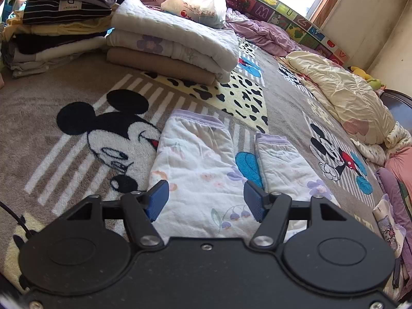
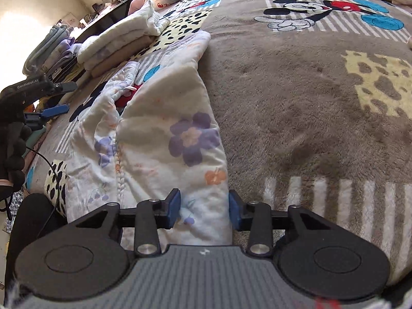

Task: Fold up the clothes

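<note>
White floral pants (image 1: 200, 170) with lilac cuffs lie flat on the Mickey Mouse blanket (image 1: 77, 134), legs pointing away from me. My left gripper (image 1: 206, 200) is open just above the left leg, touching nothing. In the right wrist view the pants (image 2: 164, 139) run away from me, and my right gripper (image 2: 204, 209) is open with its blue pads on either side of the near edge of the right leg. The left gripper (image 2: 49, 112) also shows at the far left of that view, in a gloved hand.
A stack of folded quilts (image 1: 175, 49) sits beyond the pants. Folded clothes (image 1: 61, 20) are piled at the back left. A cream duvet (image 1: 345, 97) and crumpled purple bedding (image 1: 257, 31) lie at the right and back. Bare blanket (image 2: 296, 90) spreads to the right.
</note>
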A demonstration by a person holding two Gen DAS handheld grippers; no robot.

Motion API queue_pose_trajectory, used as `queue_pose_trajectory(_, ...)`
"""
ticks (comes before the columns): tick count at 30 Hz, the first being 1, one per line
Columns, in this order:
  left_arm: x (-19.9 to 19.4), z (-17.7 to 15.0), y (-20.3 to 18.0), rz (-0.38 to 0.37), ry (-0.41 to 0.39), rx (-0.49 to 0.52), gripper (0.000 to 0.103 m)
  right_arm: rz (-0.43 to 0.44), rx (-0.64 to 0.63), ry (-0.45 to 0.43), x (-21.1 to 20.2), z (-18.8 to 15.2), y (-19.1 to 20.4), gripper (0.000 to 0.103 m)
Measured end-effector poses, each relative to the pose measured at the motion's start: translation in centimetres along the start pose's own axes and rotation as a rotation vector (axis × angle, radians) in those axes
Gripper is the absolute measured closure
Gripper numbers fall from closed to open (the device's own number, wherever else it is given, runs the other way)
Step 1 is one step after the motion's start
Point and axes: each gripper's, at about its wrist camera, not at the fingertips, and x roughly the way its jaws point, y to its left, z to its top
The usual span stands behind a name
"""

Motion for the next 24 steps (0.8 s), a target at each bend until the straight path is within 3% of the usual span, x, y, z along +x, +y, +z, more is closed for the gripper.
queue_pose_trajectory(1, 0.3, -0.3, -0.3, -0.001, 0.011, 0.003, 0.039, -0.006, -0.011, -0.003, 0.1, -0.2, 0.2, 0.069)
queue_pose_trajectory(3, 0.7, -0.7, -0.3, -0.001, 0.025, 0.006, 0.039, 0.002, -0.025, -0.016, -0.1, -0.3, 0.6, 0.088)
queue_pose_trajectory(5, 1.0, -1.2, -0.4, -0.003, 0.042, 0.005, 0.04, 0.005, -0.032, -0.042, -0.6, 0.1, 0.6, 0.091)
queue_pose_trajectory(15, 1.2, -3.2, -2.3, -0.073, 0.1, 0.058, 0.041, -0.069, -0.023, -0.155, -4.4, 5.2, -2.8, 0.093)
queue_pose_trajectory(24, 1.3, -0.5, -4.7, -0.134, 0.058, 0.112, 0.041, -0.256, 0.012, -0.208, -5.4, 10.6, -10.0, 0.093)
